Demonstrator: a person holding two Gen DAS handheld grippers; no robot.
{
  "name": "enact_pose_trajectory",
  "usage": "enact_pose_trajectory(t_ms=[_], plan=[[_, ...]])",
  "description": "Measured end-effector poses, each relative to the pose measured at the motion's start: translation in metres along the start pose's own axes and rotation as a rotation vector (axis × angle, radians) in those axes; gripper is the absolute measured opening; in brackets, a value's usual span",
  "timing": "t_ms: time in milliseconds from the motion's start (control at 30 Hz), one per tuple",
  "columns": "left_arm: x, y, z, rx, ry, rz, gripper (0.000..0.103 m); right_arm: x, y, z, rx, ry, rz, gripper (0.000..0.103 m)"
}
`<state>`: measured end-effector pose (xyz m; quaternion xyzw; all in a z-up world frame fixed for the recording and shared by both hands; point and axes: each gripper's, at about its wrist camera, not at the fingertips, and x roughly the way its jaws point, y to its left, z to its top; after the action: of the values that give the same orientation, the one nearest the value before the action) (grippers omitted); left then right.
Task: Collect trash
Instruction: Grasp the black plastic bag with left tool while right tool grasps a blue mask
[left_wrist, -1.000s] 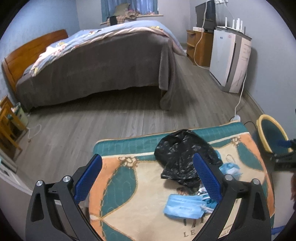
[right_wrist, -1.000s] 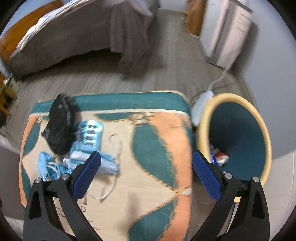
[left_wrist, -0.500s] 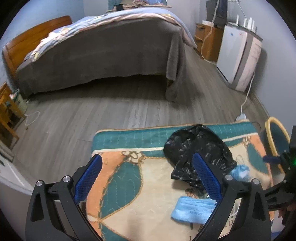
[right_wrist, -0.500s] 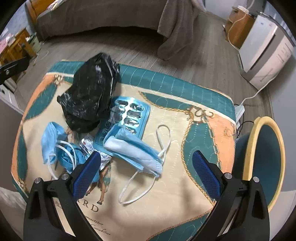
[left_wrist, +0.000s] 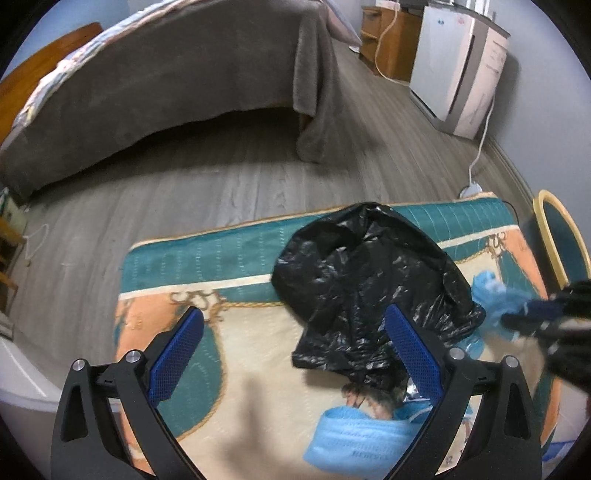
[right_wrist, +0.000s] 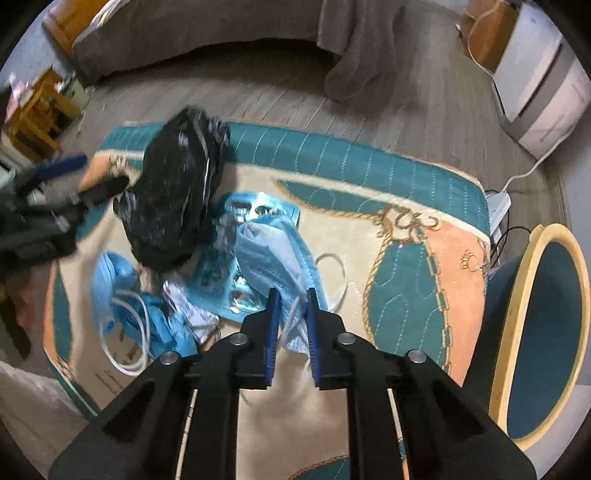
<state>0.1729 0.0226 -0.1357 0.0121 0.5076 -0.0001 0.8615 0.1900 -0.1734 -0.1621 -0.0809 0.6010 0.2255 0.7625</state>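
On the mat (right_wrist: 406, 206): black bag (right_wrist: 177, 192), blister pack (right_wrist: 236, 266), loose masks, with the bin (right_wrist: 546, 332) just off its right edge. Your right gripper (right_wrist: 291, 314) has just closed, pads pinching a blue mask (right_wrist: 273, 254) at its near edge. Your left gripper (left_wrist: 295, 354) hangs wide apart over the bag, holding nothing.

I see a bed (left_wrist: 177, 85) draped in a grey blanket (left_wrist: 314, 122) that hangs to the grey plank floor (left_wrist: 221, 184). A white appliance (left_wrist: 458, 74) stands against the wall beside a wooden cabinet (left_wrist: 388, 40), its white cable (left_wrist: 480, 147) trailing down. At the left edge I see a small wooden stand (right_wrist: 37, 110).
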Motion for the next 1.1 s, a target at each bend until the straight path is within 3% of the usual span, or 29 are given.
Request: enact_pose_trajectory(t_ms=[100, 200, 300, 400, 467, 533, 600, 800, 1100], plan=[[0.012, -0.005, 0.000, 0.011, 0.028, -0.012, 0.097, -0.007, -0.009, 0.006, 0.036, -0.021, 0.026, 0.012], [0.027, -0.008, -0.004, 0.005, 0.088, -0.070, 0.097, -0.007, -0.012, 0.010, 0.044, -0.020, 0.037, 0.012], [0.035, -0.010, -0.008, 0.005, 0.125, -0.110, 0.091, -0.004, -0.012, 0.011, 0.033, -0.001, 0.036, 0.012], [0.035, -0.011, -0.008, -0.018, 0.142, -0.187, 0.063, 0.001, -0.008, 0.007, 0.022, 0.016, 0.031, 0.012], [0.033, -0.013, -0.007, -0.038, 0.151, -0.209, 0.056, 0.001, -0.007, 0.005, 0.021, 0.020, 0.034, 0.012], [0.031, -0.015, -0.007, -0.032, 0.156, -0.223, 0.041, 0.000, -0.007, 0.004, 0.017, 0.021, 0.031, 0.012], [0.030, -0.016, -0.009, -0.024, 0.168, -0.224, 0.018, -0.002, -0.006, 0.002, 0.013, 0.021, 0.026, 0.012], [0.013, -0.017, -0.015, -0.014, 0.139, -0.223, 0.004, -0.012, -0.005, -0.005, 0.018, 0.001, 0.025, 0.012], [-0.036, -0.019, -0.012, 0.015, -0.012, -0.191, 0.002, -0.047, -0.012, -0.016, 0.054, -0.078, 0.016, 0.012]])
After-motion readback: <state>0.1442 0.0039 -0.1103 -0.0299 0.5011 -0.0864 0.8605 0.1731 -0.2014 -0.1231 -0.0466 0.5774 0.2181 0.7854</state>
